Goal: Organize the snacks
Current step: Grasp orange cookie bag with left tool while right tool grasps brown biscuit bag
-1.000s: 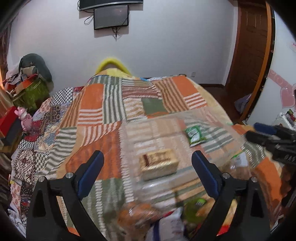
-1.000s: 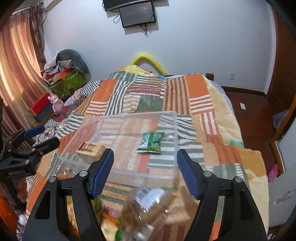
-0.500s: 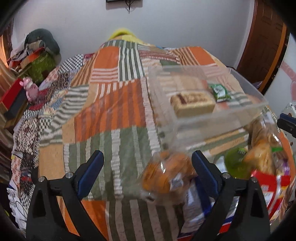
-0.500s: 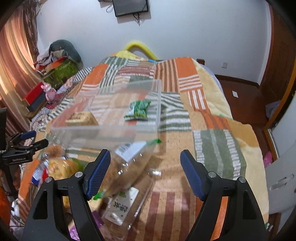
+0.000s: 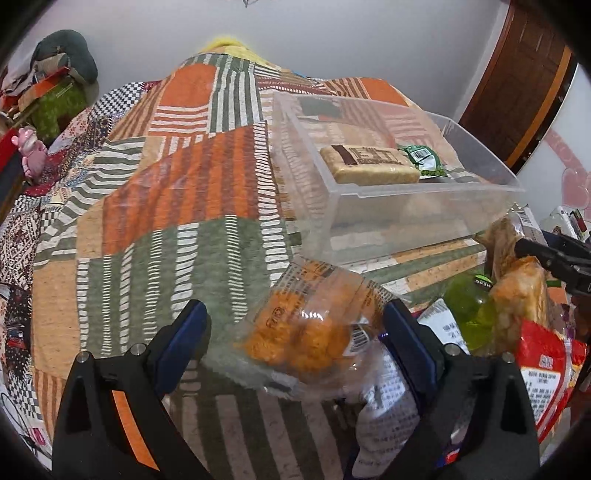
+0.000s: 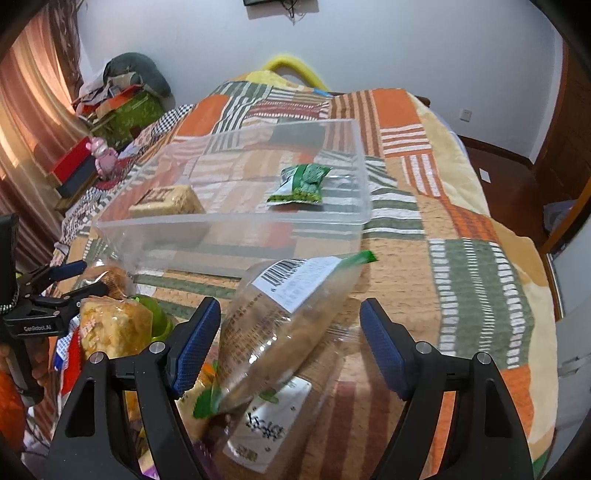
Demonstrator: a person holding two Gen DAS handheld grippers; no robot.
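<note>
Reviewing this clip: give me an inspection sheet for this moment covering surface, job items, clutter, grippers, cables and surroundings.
Surface: patchwork blanket over a bed.
Job's things: clear bin holds a tan snack bar and a green packet; orange snack bag and long clear bag lie outside it, near a pile of other packets.
Clutter: pink toy, red box, heaped clothes.
Grippers: left gripper open around the orange snack bag; right gripper open around the long clear bag.
Cables: some hang under a wall screen.
Surroundings: white wall, curtain, wooden door.
</note>
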